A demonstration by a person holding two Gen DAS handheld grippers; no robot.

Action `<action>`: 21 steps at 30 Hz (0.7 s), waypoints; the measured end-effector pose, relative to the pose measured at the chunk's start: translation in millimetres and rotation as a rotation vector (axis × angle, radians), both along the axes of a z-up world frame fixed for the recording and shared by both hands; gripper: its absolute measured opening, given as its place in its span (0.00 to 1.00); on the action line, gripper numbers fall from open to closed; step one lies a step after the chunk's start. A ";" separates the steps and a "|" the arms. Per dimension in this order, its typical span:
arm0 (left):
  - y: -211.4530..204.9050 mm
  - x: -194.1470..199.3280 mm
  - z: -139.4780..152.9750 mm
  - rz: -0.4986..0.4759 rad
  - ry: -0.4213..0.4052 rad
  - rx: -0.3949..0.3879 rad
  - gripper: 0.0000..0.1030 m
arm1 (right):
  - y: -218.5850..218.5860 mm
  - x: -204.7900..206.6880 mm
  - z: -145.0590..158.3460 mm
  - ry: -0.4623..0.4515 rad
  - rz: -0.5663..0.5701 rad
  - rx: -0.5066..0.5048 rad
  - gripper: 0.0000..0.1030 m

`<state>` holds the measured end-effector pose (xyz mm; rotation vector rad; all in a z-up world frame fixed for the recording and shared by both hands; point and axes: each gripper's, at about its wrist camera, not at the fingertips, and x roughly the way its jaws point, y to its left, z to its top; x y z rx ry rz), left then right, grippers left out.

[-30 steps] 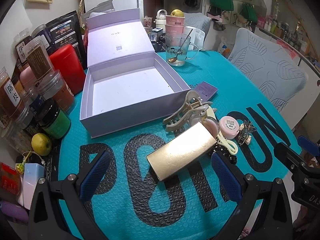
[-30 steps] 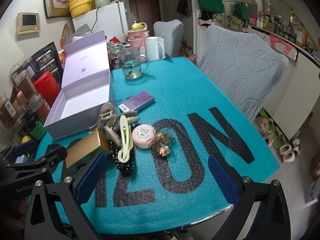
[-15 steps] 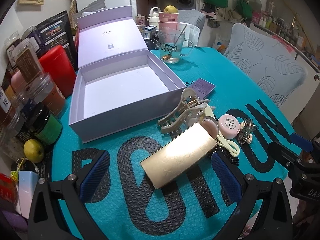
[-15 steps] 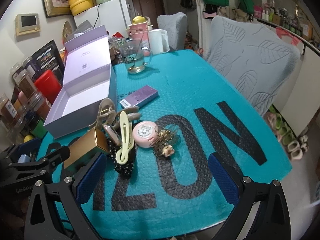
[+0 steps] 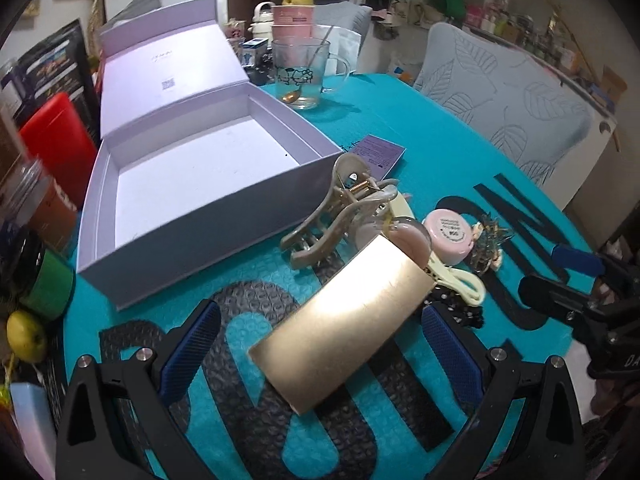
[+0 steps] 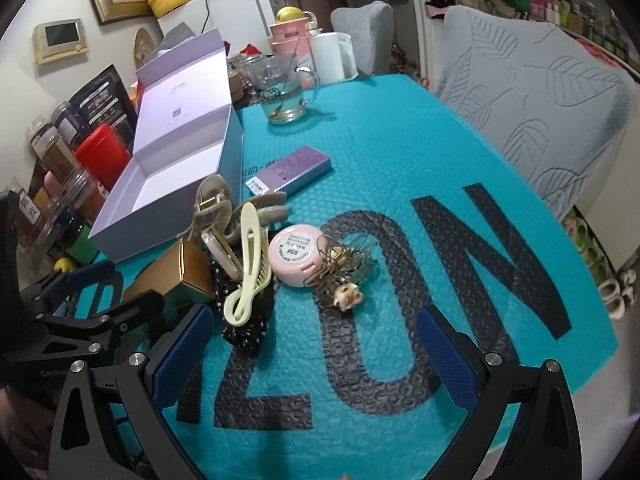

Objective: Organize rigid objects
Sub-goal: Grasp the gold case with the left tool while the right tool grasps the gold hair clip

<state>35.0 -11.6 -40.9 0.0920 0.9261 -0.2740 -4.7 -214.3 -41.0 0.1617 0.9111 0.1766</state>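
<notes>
A gold rectangular box (image 5: 344, 320) lies on the teal mat, between the open fingers of my left gripper (image 5: 320, 344), which hangs just above it. Behind it lies a pile: a beige claw clip (image 5: 340, 208), a cream hair clip (image 6: 248, 260), a pink round compact (image 6: 296, 256), a gold wire clip (image 6: 344, 268) and a black dotted band (image 6: 244, 328). An open, empty lavender box (image 5: 192, 168) stands at the back left. My right gripper (image 6: 316, 356) is open and empty over the mat, in front of the pile.
A purple flat packet (image 6: 292, 170) lies beside the lavender box. A glass mug with a spoon (image 5: 304, 76) stands behind it. Jars and a red tin (image 5: 60, 140) line the left edge. A grey chair (image 6: 540, 92) is at the right.
My left gripper has moved forward and lower, so the gold box now sits between its fingers. My right gripper has moved closer to the pile.
</notes>
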 end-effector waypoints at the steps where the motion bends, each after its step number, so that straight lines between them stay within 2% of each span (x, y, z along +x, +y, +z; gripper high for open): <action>1: -0.8 1.8 -1.8 -0.008 0.005 0.007 0.98 | -0.6 1.4 -1.4 0.003 -0.001 0.003 1.00; 4: -0.9 8.2 -9.3 -0.036 0.042 -0.003 0.90 | -2.2 5.9 -4.7 0.002 -0.005 0.000 1.00; 7: 0.0 13.6 -18.2 -0.054 0.089 -0.021 0.76 | -4.5 11.0 -7.9 -0.003 -0.011 -0.004 1.00; 9: 0.6 13.7 -19.6 -0.055 0.083 -0.025 0.70 | -6.7 13.7 -10.5 -0.002 -0.010 0.011 1.00; 10: 0.9 12.2 -18.5 -0.061 0.068 -0.026 0.66 | -7.4 15.3 -11.9 -0.003 -0.011 0.018 0.96; 11: 0.6 11.1 -17.2 -0.066 0.053 -0.019 0.58 | -8.3 17.9 -14.3 -0.007 -0.009 0.027 0.88; 13: -1.3 10.2 -15.9 -0.066 0.035 0.009 0.51 | -8.2 22.7 -18.6 0.002 -0.007 0.024 0.77; 14: -1.0 10.0 -15.1 -0.061 0.033 0.013 0.45 | -7.7 25.7 -21.5 0.010 -0.004 0.022 0.75; 21: 12.7 8.4 -14.2 0.009 0.051 -0.023 0.43 | -7.6 32.8 -29.4 -0.007 0.000 0.008 0.65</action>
